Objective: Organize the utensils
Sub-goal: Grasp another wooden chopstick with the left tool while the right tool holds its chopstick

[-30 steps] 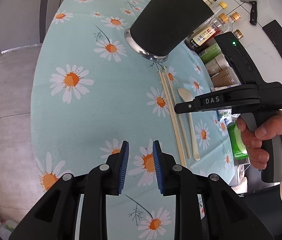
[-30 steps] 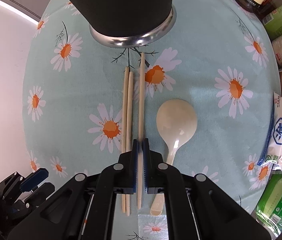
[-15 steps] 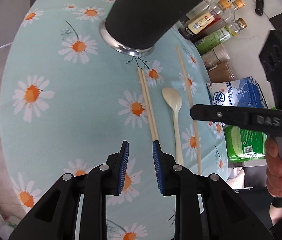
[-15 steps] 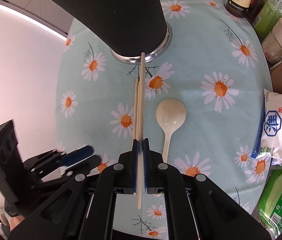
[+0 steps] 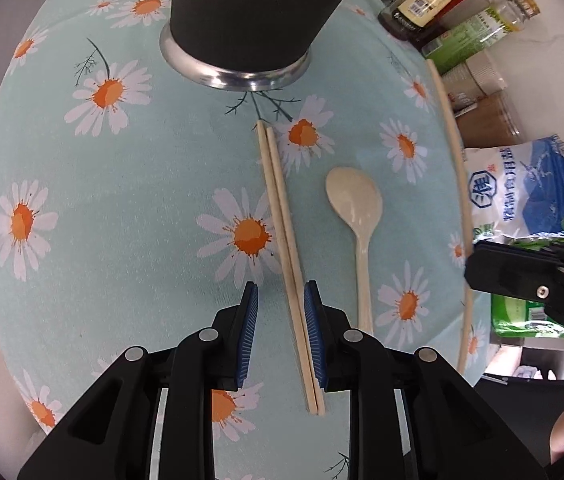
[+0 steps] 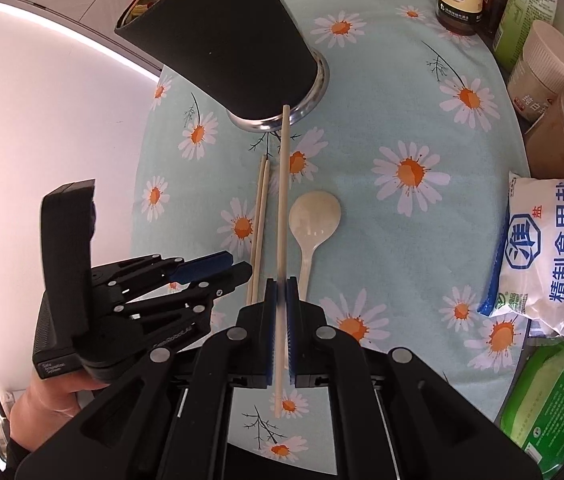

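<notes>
Pinching a single chopstick (image 6: 280,216) between its blue pads, the right gripper (image 6: 280,292) is carrying that stick clear of the tablecloth (image 6: 402,92), the far tip pointing toward the metal foot of the black utensil holder (image 6: 221,40). In the left wrist view the same stick is showing as a long pale line at the right (image 5: 458,168), in front of the bottles and the salt bag (image 5: 530,188). The left gripper (image 5: 280,300) is pointing down over the pair of chopsticks (image 5: 282,216) lying side by side on the cloth, its jaws standing apart with the pair between them, close to the right pad; whether that pad is touching the sticks cannot be told. Just to the right of the pair, a cream spoon (image 5: 356,208) is lying flat, bowl toward the holder (image 5: 249,12). Inside the holder, a few utensil ends are showing at the rim in the right wrist view. Jars and a green packet are crowding the table's right edge.
</notes>
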